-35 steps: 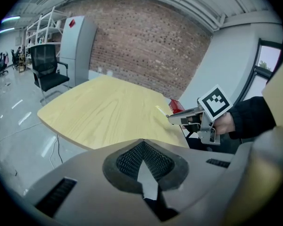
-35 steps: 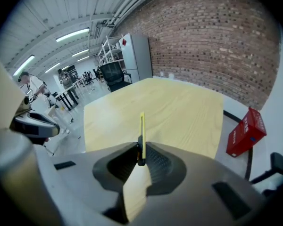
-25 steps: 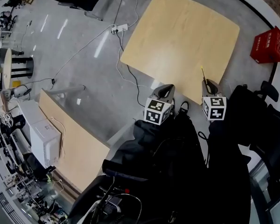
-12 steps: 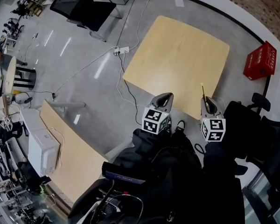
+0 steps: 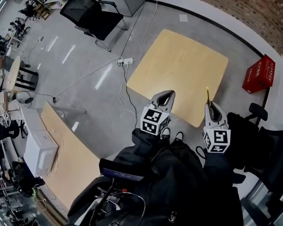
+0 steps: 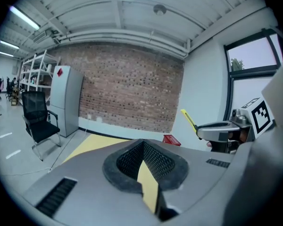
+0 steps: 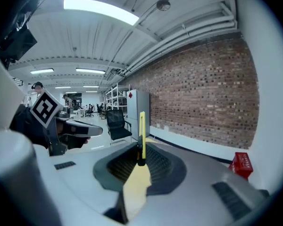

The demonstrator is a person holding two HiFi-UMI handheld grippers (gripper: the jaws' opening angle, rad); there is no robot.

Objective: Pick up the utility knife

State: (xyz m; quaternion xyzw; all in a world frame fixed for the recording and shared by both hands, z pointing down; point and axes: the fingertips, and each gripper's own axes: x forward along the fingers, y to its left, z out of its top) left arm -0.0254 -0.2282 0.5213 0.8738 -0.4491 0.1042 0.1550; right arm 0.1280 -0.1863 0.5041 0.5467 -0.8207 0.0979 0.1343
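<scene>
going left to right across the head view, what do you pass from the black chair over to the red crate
black office chair → white power strip → left gripper → utility knife, clamped in the right gripper → red crate

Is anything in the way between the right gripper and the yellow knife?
No, nothing visible is in the way. The right gripper has the utility knife pinched between its jaws, and the thin yellow knife sticks out past the jaw tips into open air.
</scene>
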